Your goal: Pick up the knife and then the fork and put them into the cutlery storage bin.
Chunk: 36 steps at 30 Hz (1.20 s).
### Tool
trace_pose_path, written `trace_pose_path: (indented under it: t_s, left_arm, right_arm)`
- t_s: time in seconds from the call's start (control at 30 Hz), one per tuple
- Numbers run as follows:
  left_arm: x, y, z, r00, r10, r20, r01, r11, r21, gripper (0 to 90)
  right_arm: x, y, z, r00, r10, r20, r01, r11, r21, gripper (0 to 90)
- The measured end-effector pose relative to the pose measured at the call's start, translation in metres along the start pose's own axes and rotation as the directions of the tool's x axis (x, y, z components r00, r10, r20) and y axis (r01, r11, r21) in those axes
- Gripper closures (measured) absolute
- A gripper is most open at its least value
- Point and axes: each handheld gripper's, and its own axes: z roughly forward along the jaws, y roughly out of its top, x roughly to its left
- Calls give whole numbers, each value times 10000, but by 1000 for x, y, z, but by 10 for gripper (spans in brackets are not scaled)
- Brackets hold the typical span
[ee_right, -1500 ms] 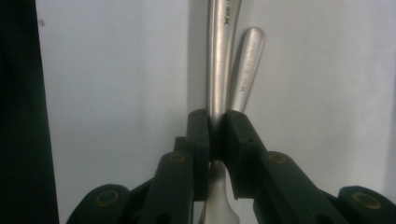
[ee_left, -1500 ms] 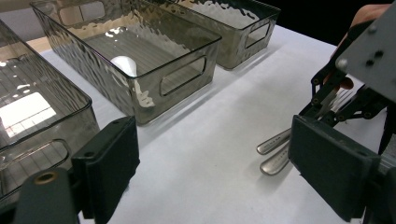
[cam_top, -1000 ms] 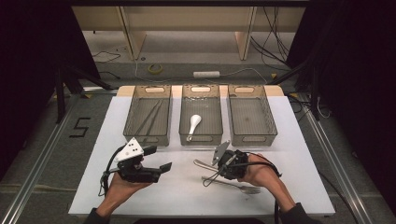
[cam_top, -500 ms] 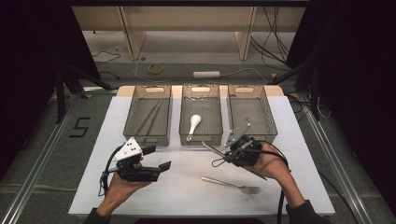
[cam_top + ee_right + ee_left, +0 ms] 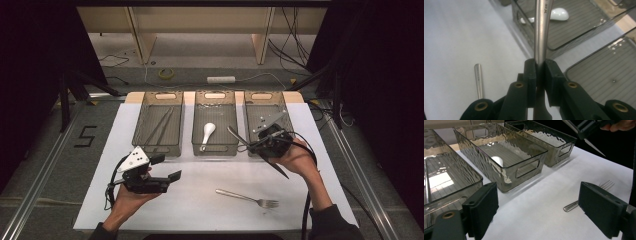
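My right gripper (image 5: 254,145) is shut on a metal knife (image 5: 239,137), held in the air over the near edge of the right bin (image 5: 285,107). In the right gripper view the jaws (image 5: 540,70) pinch the knife's steel handle (image 5: 541,30). A metal fork (image 5: 247,198) lies on the white table near the front. My left gripper (image 5: 166,167) rests open and empty in the hand at the front left; its view shows the jaws (image 5: 537,207) wide apart, with the fork (image 5: 574,205) partly behind one of them.
Three clear grey bins stand in a row at the back. The left bin (image 5: 145,120) holds thin dark sticks (image 5: 160,127). A white spoon (image 5: 207,134) lies in the middle bin (image 5: 197,107). White table (image 5: 200,210) stretches in front of the bins.
My right gripper has lifted the knife off the table beside the fork and carried it up and back toward the right bin. The left gripper has stayed put.
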Motion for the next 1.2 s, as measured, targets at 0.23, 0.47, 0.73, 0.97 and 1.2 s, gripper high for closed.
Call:
trace_pose_path:
  t_s: [0.23,0.47,0.73,0.97,1.2]
  left_arm:
    - [0,0,0,10000,21,-25,-21,10000,-32,160]
    - [0,0,-1,10000,21,-46,-21,10000,-77,160]
    - [0,0,-1,10000,9,-62,-10,9999,-154,160]
    - [0,0,-1,10000,9,-41,-9,9999,-143,159]
    - [0,0,-1,10000,1,-48,-2,9999,-148,160]
  right_arm:
    - [-19,14,-9,9990,339,302,-332,9992,-225,813]
    - [-39,27,-10,9958,696,597,-685,9975,-190,813]
    - [-57,41,-13,9904,1072,869,-1044,9939,-363,812]
    - [-70,46,-10,9847,1444,980,-1412,9892,-391,812]
    - [-84,47,-6,9730,1990,1170,-1932,9794,-591,812]
